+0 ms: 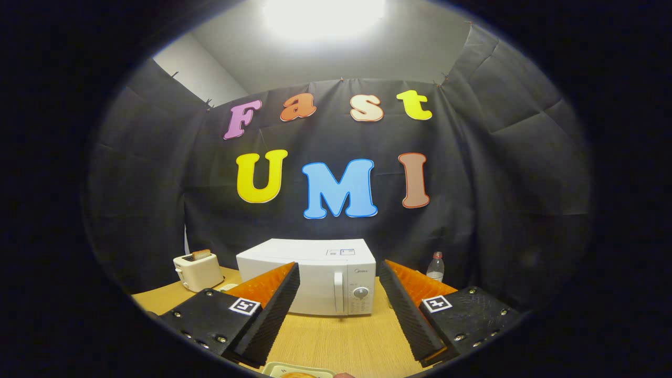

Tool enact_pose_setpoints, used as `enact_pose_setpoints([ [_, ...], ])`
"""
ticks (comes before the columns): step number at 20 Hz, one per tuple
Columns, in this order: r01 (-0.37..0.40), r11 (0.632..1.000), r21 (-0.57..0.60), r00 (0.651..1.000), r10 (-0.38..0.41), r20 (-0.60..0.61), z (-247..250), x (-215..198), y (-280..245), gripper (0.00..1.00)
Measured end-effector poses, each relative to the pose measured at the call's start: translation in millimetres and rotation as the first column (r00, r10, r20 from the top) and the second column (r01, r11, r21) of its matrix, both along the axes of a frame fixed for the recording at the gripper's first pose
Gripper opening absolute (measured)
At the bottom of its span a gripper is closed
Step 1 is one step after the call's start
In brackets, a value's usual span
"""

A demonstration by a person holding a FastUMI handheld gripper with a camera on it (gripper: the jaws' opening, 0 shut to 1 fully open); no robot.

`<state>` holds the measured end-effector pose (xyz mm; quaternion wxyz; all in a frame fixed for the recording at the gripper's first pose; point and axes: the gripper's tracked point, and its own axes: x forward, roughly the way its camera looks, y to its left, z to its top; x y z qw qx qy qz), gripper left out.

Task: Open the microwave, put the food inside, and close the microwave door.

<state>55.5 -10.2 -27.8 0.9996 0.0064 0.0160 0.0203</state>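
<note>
While level, claw (338, 273) (fingers apart) facing microwave (315, 281)

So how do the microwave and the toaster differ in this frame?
The microwave is the bigger, flat-topped box, straight beyond the open gripper; the toaster is small and rounded, off to one side beyond one finger. The microwave's door is shut with a dial beside it; the toaster has toast standing out of its top slot. Both are pale appliances standing upright on the wooden table against the booth wall.

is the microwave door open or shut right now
Shut. The microwave door sits flush with its front, handle beside the dial panel. The tool is open, holding nothing, short of it.
</note>
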Motion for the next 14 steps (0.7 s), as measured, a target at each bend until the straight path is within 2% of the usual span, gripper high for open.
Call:
enact_pose_setpoints([
  [14,-0.024,1.000,-0.019,0.992,0.021,-0.125,-82,125,6,0.97],
])
